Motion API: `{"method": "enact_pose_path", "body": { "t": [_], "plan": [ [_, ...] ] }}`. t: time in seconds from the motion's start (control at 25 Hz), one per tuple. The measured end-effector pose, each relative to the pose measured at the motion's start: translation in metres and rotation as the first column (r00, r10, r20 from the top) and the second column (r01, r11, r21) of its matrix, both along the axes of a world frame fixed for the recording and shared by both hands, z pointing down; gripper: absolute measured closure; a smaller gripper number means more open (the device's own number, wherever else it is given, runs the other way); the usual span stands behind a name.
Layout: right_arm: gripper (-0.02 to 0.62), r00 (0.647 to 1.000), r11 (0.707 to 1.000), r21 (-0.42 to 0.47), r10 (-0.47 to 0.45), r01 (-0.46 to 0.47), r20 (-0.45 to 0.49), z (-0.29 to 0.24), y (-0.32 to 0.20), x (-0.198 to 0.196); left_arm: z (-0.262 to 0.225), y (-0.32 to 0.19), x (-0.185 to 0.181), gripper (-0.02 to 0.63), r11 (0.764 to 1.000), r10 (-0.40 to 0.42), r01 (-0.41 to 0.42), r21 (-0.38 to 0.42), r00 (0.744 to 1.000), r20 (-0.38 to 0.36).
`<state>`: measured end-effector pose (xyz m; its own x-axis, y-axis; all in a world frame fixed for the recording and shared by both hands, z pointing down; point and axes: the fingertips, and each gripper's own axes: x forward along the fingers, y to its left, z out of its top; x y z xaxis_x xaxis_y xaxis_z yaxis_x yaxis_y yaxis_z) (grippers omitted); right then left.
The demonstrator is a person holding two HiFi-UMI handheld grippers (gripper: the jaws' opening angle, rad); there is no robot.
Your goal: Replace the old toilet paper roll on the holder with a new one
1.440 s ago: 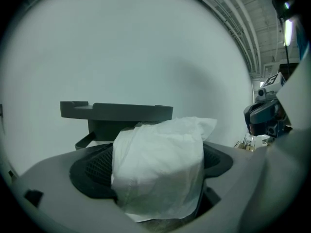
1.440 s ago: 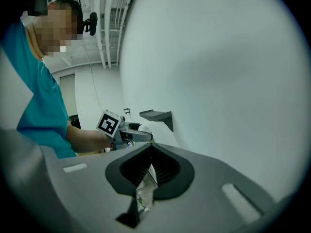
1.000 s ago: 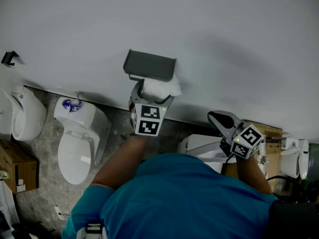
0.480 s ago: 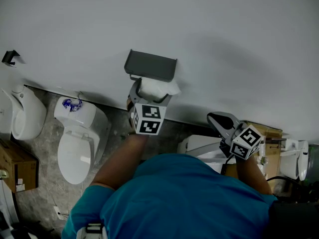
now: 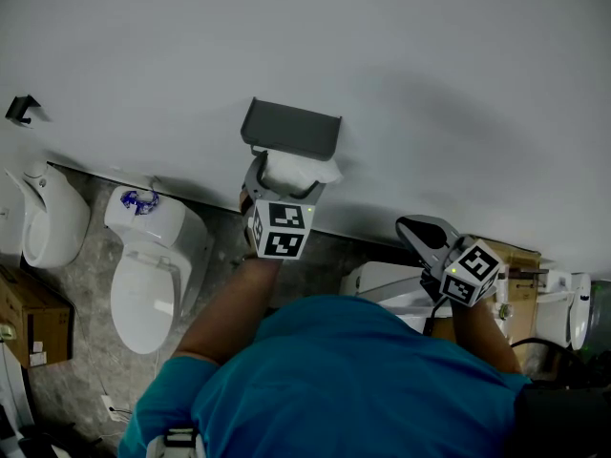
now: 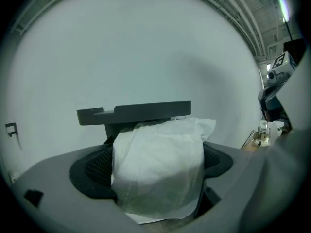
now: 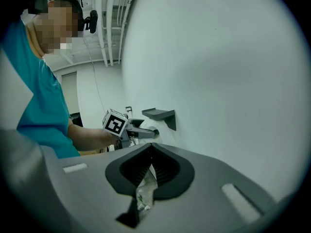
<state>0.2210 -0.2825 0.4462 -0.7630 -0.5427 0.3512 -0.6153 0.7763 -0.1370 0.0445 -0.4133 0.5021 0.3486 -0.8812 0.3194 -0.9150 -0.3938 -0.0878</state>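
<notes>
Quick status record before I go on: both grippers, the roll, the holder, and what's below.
left gripper: shut on the toilet paper roll, directly under the holder
right gripper: shut on a thin crinkled scrap, held off to the right, apart from the holder
toilet paper roll: white, loose sheet end showing, clamped side to side
holder: dark grey, wall-mounted, flat top shelf; cannot tell if the roll sits on its bar
below: white toilet on the floor, to the left
</notes>
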Motion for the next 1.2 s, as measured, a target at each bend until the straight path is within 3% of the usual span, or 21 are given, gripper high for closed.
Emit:
{"method": "enact_pose_path", "body": {
  "t": [1.2],
  "plan": [
    [0.592, 0.999, 0.999, 0.017, -0.048, 0.048, 0.002, -0.005, -0.007, -0.021, -0.003, -0.004, -0.046, 0.072, 0.997, -0.083, 0.083, 0.0, 0.997, 0.0]
  ]
}}
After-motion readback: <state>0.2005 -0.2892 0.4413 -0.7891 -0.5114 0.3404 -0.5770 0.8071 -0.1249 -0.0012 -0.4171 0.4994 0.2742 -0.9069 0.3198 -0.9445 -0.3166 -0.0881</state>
